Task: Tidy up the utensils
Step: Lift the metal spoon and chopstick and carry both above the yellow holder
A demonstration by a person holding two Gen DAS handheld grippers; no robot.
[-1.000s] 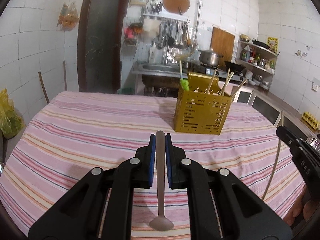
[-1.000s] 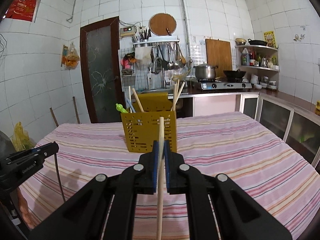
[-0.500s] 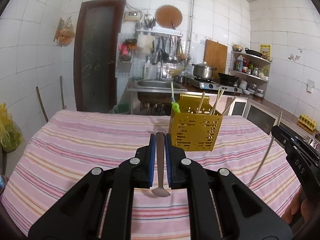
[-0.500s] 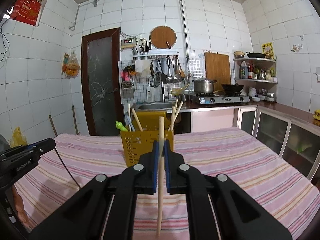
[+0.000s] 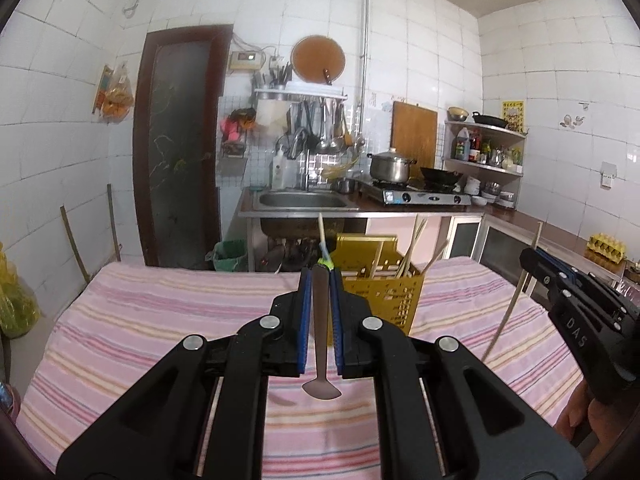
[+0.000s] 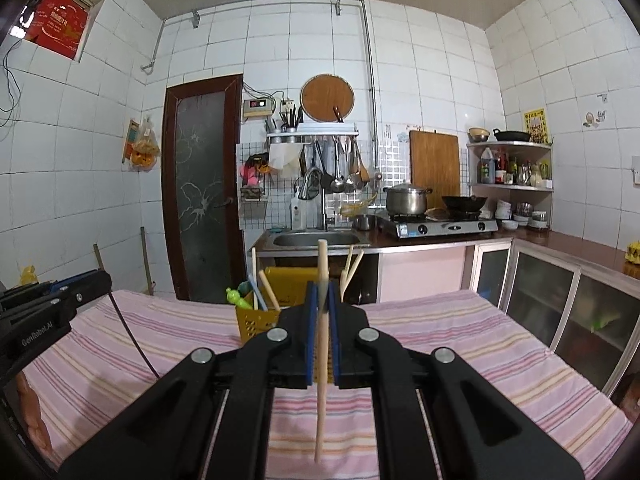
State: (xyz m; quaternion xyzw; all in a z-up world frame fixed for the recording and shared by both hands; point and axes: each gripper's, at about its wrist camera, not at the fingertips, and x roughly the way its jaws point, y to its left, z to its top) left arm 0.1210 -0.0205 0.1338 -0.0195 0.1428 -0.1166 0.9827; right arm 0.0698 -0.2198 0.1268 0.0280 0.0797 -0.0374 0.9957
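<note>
The left claw [image 5: 320,320] is gripping a grey metal spoon [image 5: 320,336] between its blue pads [image 5: 305,320], clamped on the handle. The spoon is hanging handle-up, with its bowl dangling below the fingers and clear of the pink striped tabletop [image 5: 160,320]. In the right wrist view, this same claw [image 6: 52,304] is showing at the left edge, and the thin dark line of the spoon [image 6: 132,340] is slanting down from it above the cloth.

Just past the left claw's tips, the yellow perforated utensil holder [image 5: 384,292] is standing on the tabletop, toward its far side. Several wooden chopsticks [image 5: 412,248] are leaning inside it, and a stick with a green top [image 5: 325,256] is rising at its left side. From the right wrist, the holder [image 6: 256,320] is sitting partly hidden behind the fingers, with the green piece [image 6: 236,295] at its left corner.

The right claw [image 6: 320,332] is pinching a pale wooden chopstick [image 6: 321,352], closed on its shaft. The stick is standing nearly upright, poking above the blue pads [image 6: 334,336] and hanging well below them. In the left wrist view, the right claw [image 5: 536,260] is showing at the far right, holding the chopstick [image 5: 512,304] tilted over the tabletop's right side.
</note>
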